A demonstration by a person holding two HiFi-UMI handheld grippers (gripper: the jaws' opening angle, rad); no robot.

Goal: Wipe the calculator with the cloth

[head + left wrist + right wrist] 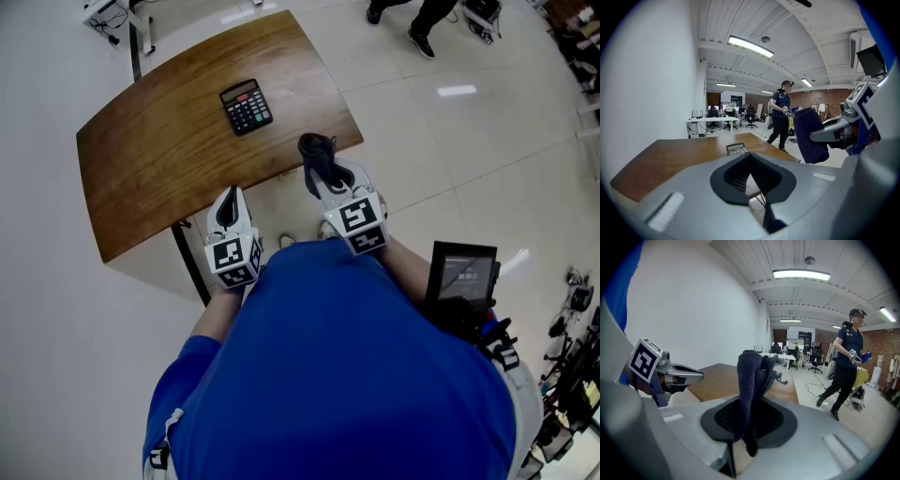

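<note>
I hold a gripper in each hand, both at the near edge of the wooden table, which is at my 12 o'clock. My right gripper has its jaws pressed together on the cloth. It is a dark, thick, knitted piece that stands bunched up out of the jaws, with a short end hanging below them. My left gripper has its jaws closed against each other and nothing is between them. The calculator lies flat on the table top with the keys upward, well apart from both grippers. It is about 12 o'clock from my left gripper and between 10 and 11 o'clock from my right one. I judge that the calculator is light, stiff plastic and that it will slide easily on this smooth wood when I push on it. The keys will probably sink under pressure, so I think soft strokes are better. The cloth is soft and will fold under the jaws, so the free bunch at the top should touch the calculator, not the hard jaw tips. If the calculator moves, I could steady it with my left gripper at its near edge or at a side, away from the display. The wiping is not yet begun.
</note>
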